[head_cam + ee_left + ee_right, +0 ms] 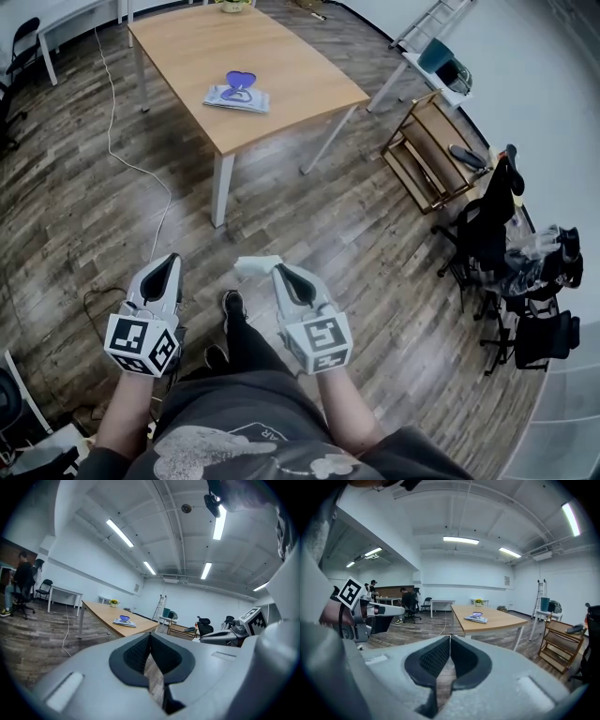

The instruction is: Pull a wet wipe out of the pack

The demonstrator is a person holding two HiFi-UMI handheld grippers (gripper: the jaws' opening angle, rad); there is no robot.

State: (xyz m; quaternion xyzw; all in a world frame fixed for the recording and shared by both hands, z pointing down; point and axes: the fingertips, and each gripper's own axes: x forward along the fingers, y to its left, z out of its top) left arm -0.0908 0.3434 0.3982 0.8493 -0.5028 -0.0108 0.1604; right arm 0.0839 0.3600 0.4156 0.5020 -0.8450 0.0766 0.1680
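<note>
While both grippers hang low in front of the person's legs, I list the scene as follows.

1. Cable (139, 167): thin, white and limp, trailing over the dark plank floor (375, 244) toward the table.
2. Left gripper (171, 260): grey moulded shell with black ribbed pads. The jaws are pressed together with nothing between them.
3. Pack (237, 96): flat, soft, pale film packet with a purple heart-shaped lid (241, 81). It lies on the table (300, 75), which has a smooth light wood top and white legs. The pack is well apart from both grippers. I cannot tell whether a wipe stands out of the opening.
4. Pale shape (255, 266): small and whitish, just beside the right gripper's tip in the head view. I cannot tell what it is.
5. Right gripper (284, 272): same build as the left. The jaws are closed on each other, and its own view shows nothing between the pads.
6. Shelf (422, 155): open wooden frame, tilted.
7. Chair (487, 225): black, with clutter beside it.

Handling note: this stance fits either walking up to the pack or standing back from it after a pull. In my judgement, crossing this floor well means carrying both grippers steady and stepping clear of the cable. The film packet looks light, so it would likely slide or lift if tugged without being pinned down.
</note>
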